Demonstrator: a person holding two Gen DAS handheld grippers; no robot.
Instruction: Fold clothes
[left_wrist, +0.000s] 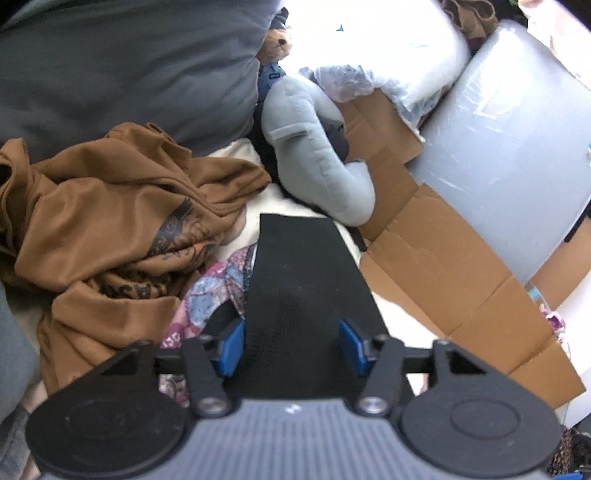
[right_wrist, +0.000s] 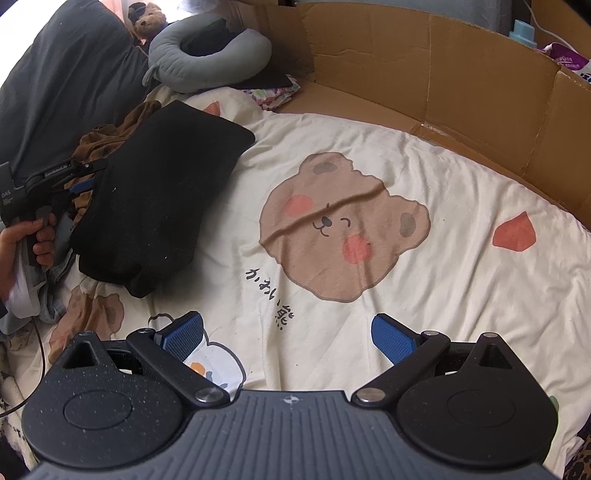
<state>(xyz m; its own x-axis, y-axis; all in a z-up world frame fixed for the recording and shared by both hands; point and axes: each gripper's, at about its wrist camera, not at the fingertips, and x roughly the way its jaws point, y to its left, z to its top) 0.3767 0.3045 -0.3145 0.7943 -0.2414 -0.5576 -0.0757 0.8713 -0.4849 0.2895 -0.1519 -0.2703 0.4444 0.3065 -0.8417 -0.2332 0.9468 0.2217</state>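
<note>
the folded black garment (right_wrist: 159, 192) lies on the bear-print sheet (right_wrist: 424, 280) between the left gripper (left_wrist: 291, 345)'s parted jaws, unclamped, right gripper (right_wrist: 288, 332) wide apart over bare sheet, suggesting placement done; next likely fetching the brown shirt (left_wrist: 122, 221).

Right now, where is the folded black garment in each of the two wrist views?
Left wrist view: the folded black garment fills the lower centre, between the left gripper's blue pads.
Right wrist view: it lies at centre left on the bear-print sheet.
Shared landmark: the grey neck pillow, beyond the garment in both.
</note>
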